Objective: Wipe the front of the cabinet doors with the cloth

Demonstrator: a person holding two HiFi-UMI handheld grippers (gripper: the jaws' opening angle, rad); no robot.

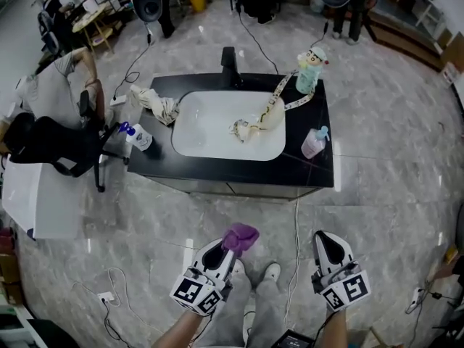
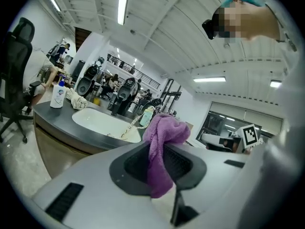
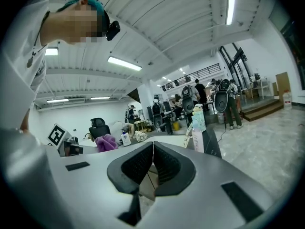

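Note:
A purple cloth (image 1: 240, 236) is pinched in my left gripper (image 1: 226, 251), which is shut on it; the cloth (image 2: 162, 147) bunches above the jaws and hangs down between them. My right gripper (image 1: 327, 246) is shut with nothing in it, its pads (image 3: 164, 162) pressed together. Both grippers are held low near the person's feet, well short of the cabinet. The cabinet doors (image 1: 232, 188) show as a thin beige strip under the black counter (image 1: 312, 169) in the head view. The cabinet front (image 2: 57, 147) lies to the left in the left gripper view.
A white sink (image 1: 217, 125) with a measuring tape (image 1: 270, 111) sits in the counter. A pink soap bottle (image 1: 315, 142), a green bottle (image 1: 307, 75), a beige rag (image 1: 156, 104) and a spray bottle (image 1: 138, 136) stand around it. A black office chair (image 1: 51, 147) stands left. Cables (image 1: 293, 252) cross the floor.

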